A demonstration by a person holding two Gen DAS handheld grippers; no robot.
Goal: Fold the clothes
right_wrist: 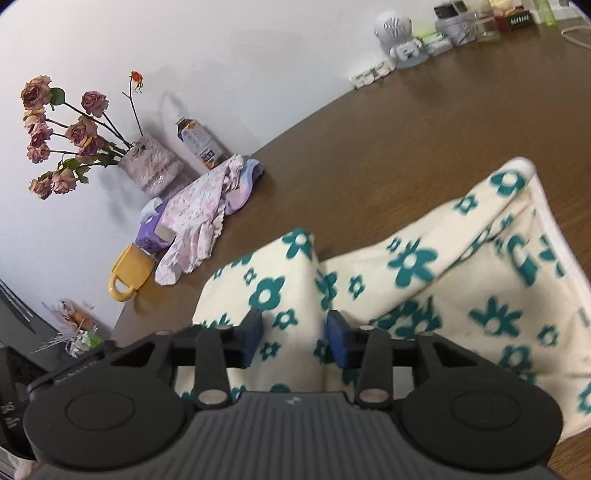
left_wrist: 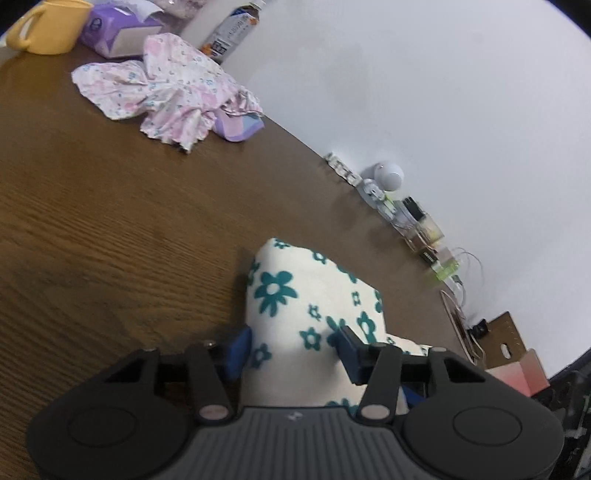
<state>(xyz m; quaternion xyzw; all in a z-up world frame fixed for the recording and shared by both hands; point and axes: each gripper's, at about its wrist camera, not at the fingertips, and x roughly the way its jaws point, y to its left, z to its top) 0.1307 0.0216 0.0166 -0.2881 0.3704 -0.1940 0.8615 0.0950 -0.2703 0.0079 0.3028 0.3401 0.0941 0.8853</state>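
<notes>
Both my hand-held grippers, left (left_wrist: 293, 347) and right (right_wrist: 293, 338), are pinching folds of the flowered cloth (right_wrist: 424, 280) on the counter (left_wrist: 110, 221).

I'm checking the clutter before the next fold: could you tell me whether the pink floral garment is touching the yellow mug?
Apart. The left wrist view shows bare table between the pink floral garment and the yellow mug.

the floral cloth (right_wrist: 424, 280) lies on the table (right_wrist: 369, 155); a crumpled garment (right_wrist: 195, 221), mug (right_wrist: 129, 273) and vase (right_wrist: 151, 166) sit by the wall.
</notes>
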